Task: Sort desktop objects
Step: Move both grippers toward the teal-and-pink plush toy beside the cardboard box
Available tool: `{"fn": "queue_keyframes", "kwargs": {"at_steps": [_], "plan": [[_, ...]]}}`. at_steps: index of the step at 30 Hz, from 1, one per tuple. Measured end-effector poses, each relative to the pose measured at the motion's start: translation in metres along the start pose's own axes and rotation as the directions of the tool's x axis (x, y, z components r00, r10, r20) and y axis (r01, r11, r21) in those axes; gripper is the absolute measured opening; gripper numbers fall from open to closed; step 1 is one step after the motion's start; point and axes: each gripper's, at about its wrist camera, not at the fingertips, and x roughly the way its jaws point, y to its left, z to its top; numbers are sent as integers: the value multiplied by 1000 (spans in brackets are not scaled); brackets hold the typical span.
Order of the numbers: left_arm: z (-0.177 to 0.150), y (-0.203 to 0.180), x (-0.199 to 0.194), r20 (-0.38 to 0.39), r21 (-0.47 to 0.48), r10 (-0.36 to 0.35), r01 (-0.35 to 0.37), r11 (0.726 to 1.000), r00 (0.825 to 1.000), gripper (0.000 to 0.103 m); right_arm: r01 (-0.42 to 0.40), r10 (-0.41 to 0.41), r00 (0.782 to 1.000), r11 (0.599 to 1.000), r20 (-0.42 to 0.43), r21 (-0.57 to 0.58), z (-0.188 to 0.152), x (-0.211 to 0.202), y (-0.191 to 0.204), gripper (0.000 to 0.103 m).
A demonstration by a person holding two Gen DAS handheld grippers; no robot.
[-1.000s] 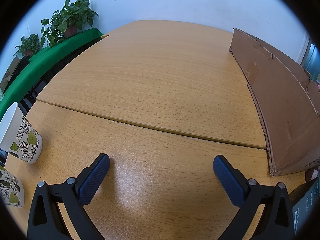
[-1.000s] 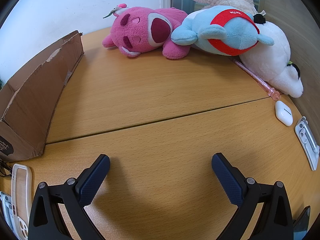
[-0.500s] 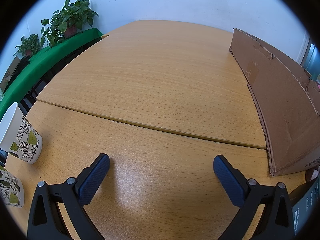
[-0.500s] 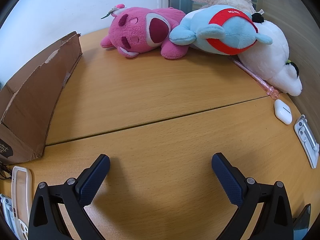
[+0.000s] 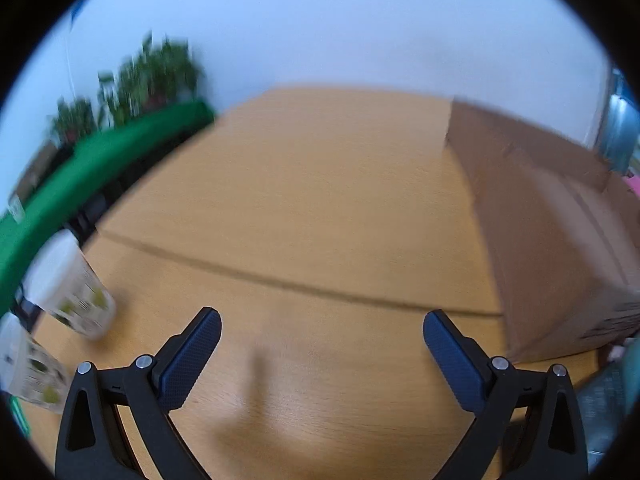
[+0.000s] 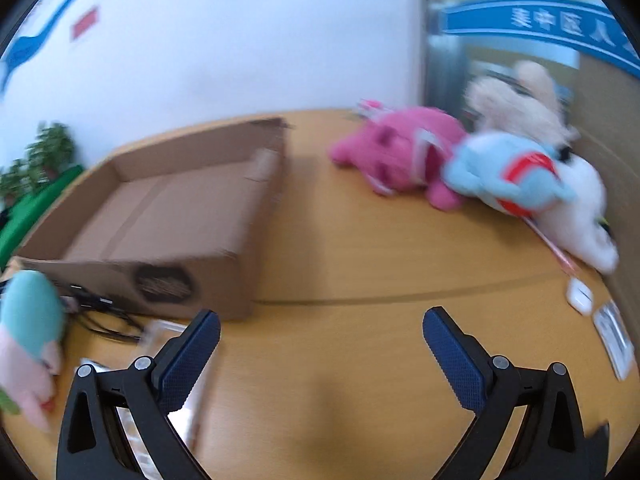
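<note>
Looks like the sorting hasn't really started. Both views are pretty blurry, but the left gripper (image 5: 322, 330) is spread wide with nothing in it, and the right gripper (image 6: 322, 330) is the same, wide apart and empty. The cardboard box (image 6: 160, 220), left of center in the right view, looks empty inside as far as I can tell. Everything's still out on the surface (image 6: 360, 248): pink plush (image 6: 396, 152), blue plush (image 6: 504, 180) and white plush (image 6: 580, 208) piled at the upper right, a small white case (image 6: 579, 295) at the right edge, and two paper cups (image 5: 68, 284) at the left edge of the left view. So basically all of it is left to do.
</note>
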Motion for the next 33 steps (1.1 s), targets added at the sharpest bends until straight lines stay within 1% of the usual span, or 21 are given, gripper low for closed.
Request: {"fn": "queue_keyframes", "kwargs": {"at_steps": [1, 2, 4, 5, 6, 7, 9, 10, 11, 12, 14, 15, 17, 19, 21, 23, 26, 28, 31, 32, 33], "plan": [[3, -5, -15, 41, 3, -23, 23, 1000, 999, 102, -46, 46, 999, 999, -10, -11, 5, 5, 6, 103], [7, -11, -27, 54, 0, -58, 58, 998, 997, 102, -104, 104, 994, 994, -28, -23, 12, 15, 13, 103], [12, -23, -34, 13, -4, -141, 141, 990, 990, 102, -165, 164, 985, 986, -60, -28, 14, 34, 20, 103], [14, -31, -35, -7, -3, -190, 190, 982, 982, 102, -201, 198, 976, 979, -88, -22, 15, 47, 25, 103], [14, -37, -36, -14, 3, -213, 213, 977, 977, 102, -234, 231, 967, 972, -110, -18, 14, 58, 29, 103], [15, -44, -37, -16, 14, -228, 229, 973, 973, 102, -260, 256, 959, 966, -122, -18, 14, 65, 33, 103], [16, -56, -36, -14, 34, -227, 228, 973, 974, 102, -309, 303, 945, 951, -125, -31, 13, 74, 45, 103], [17, -60, -35, -16, 39, -233, 234, 972, 972, 102, -321, 314, 941, 946, -126, -38, 13, 75, 50, 103], [18, -63, -33, -19, 41, -249, 249, 968, 968, 102, -315, 307, 944, 947, -122, -57, 13, 73, 55, 103], [20, -66, -30, -29, 45, -265, 266, 963, 964, 102, -331, 322, 939, 942, -122, -62, 12, 71, 57, 103], [19, -74, -22, -58, 59, -287, 291, 955, 956, 102, -393, 385, 916, 917, -115, -62, 5, 58, 61, 103], [20, -73, -16, -70, 61, -296, 301, 952, 952, 102, -401, 393, 913, 913, -107, -69, 4, 53, 63, 103], [19, -74, -12, -85, 57, -325, 330, 942, 942, 102, -374, 366, 926, 922, -90, -100, 0, 42, 68, 103], [20, -73, -14, -82, 59, -319, 324, 944, 944, 102, -341, 336, 939, 935, -70, -97, -3, 31, 67, 103], [20, -72, -27, -47, 70, -306, 309, 949, 951, 102, -311, 308, 950, 948, -42, -65, -5, 14, 62, 103], [20, -68, -52, 17, 80, -321, 319, 944, 947, 102, -272, 272, 962, 960, -11, -67, -3, -8, 66, 103], [18, -72, -95, 100, 108, -354, 344, 933, 930, 102, -269, 274, 962, 954, 16, -131, -3, -42, 95, 103], [13, -83, -116, 111, 146, -399, 382, 912, 910, 102, -289, 293, 956, 944, -1, -158, -8, -58, 120, 103], [8, -105, -122, 61, 156, -484, 471, 868, 873, 102, -414, 415, 909, 897, -32, -156, -22, -76, 159, 103], [7, -113, -118, 28, 141, -516, 507, 850, 856, 102, -476, 474, 879, 868, -44, -145, -28, -79, 177, 103], [6, -120, -113, 0, 127, -540, 536, 835, 842, 102, -511, 508, 859, 848, -59, -140, -33, -78, 190, 103]]}}
